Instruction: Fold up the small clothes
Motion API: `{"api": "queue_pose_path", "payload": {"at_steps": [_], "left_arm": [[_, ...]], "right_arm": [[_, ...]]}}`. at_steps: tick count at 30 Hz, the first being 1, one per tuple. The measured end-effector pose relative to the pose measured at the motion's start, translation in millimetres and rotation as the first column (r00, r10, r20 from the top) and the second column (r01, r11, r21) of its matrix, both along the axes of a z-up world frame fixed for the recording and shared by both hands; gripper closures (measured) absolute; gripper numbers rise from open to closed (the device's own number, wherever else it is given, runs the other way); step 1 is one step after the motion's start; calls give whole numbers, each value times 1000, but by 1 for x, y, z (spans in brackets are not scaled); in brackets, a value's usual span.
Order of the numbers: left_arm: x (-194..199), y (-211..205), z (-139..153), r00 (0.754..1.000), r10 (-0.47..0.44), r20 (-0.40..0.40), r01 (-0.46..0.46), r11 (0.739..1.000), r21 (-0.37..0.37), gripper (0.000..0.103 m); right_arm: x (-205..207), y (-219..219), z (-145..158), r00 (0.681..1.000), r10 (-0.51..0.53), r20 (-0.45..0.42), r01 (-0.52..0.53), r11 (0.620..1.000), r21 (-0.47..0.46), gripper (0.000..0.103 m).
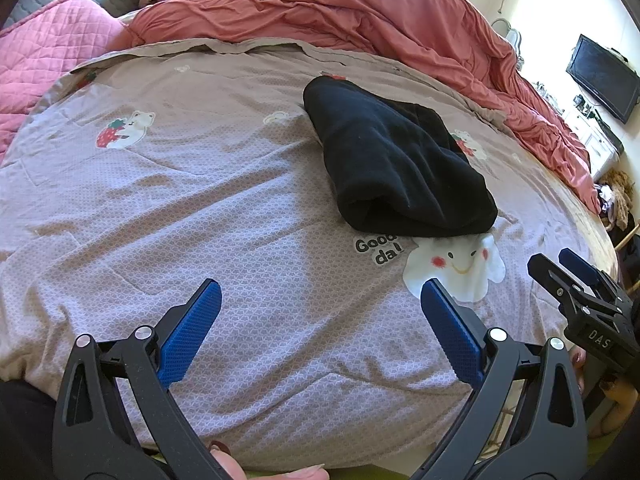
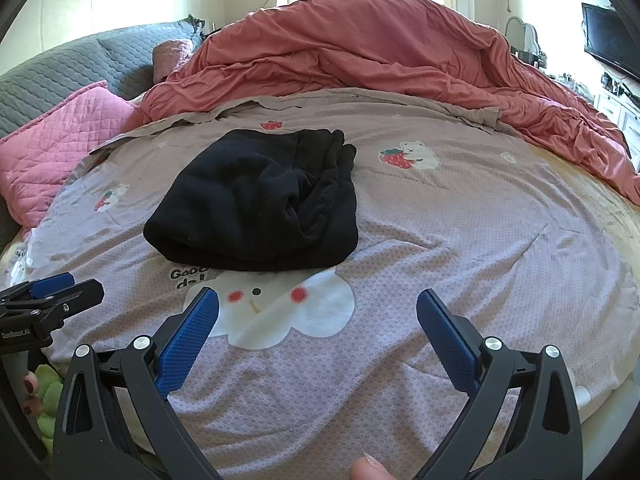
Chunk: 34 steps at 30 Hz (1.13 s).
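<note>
A black garment (image 1: 396, 160) lies folded in a thick bundle on the mauve printed bed sheet (image 1: 200, 208), its near edge over a white cloud print. It also shows in the right wrist view (image 2: 256, 204). My left gripper (image 1: 320, 292) is open and empty, held above the sheet, short of the garment and to its left. My right gripper (image 2: 318, 300) is open and empty, hovering over the cloud print just in front of the garment. The right gripper shows at the right edge of the left wrist view (image 1: 568, 268), and the left gripper at the left edge of the right wrist view (image 2: 60, 284).
A crumpled salmon duvet (image 2: 380, 52) is heaped along the far side of the bed. Pink quilted pillow (image 2: 60, 148) and grey headboard cushion (image 2: 60, 72) lie at the left. A wall TV (image 1: 604, 76) and white dresser stand at the right. A green plush (image 2: 48, 396) sits below the bed edge.
</note>
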<state>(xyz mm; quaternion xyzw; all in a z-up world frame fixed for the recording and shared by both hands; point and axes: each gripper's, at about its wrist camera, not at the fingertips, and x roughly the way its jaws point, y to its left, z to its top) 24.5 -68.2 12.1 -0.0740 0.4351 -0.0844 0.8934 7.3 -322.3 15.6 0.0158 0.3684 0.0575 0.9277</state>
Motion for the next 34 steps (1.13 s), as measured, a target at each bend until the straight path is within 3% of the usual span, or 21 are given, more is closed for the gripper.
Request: {"api": "queue_pose_path", "payload": {"at_steps": [8,15,20,22,24,26,28,30,31,34], "left_arm": [[0,1,-2,1000,-7,-6,7,1000,-5,9],[5,13,-3,1000,14,-13,-14,1000,-10,9],[16,46,-4,996,82,-21,-83,996,-22,9],[26,75,-2,991,131,-35,-132,990,-48,9],[35,109,0,980,196,-42,-199,978,-61,9],[46,156,2,956,290,-51,-292,955,-56,9],[57,207,-1,919,388,-67,-390,921,-21,9],[65,267,-4,858,510,-66,-509,860,23,9],[67,288,-6,835,546,-68,-544,838,40,9],[73,365,-10,737,671,-82,-665,742,85,9]], "right_arm": [[4,-7,-6,999,-34,-20,34,999,-3,5],[5,-31,-18,989,-137,-63,137,991,-8,5],[-2,-79,-18,950,-306,-61,306,952,-24,5],[-9,-111,-16,906,-421,-47,419,907,-43,5],[-20,-143,-15,847,-531,-27,529,846,-61,5],[-39,-187,-16,751,-660,-1,656,747,-106,5],[-64,-235,-17,630,-775,44,770,617,-161,5],[-95,-284,-22,485,-870,89,864,461,-202,5],[-106,-301,-25,419,-903,90,893,393,-218,5],[-148,-359,-45,204,-979,24,955,194,-225,5]]}}
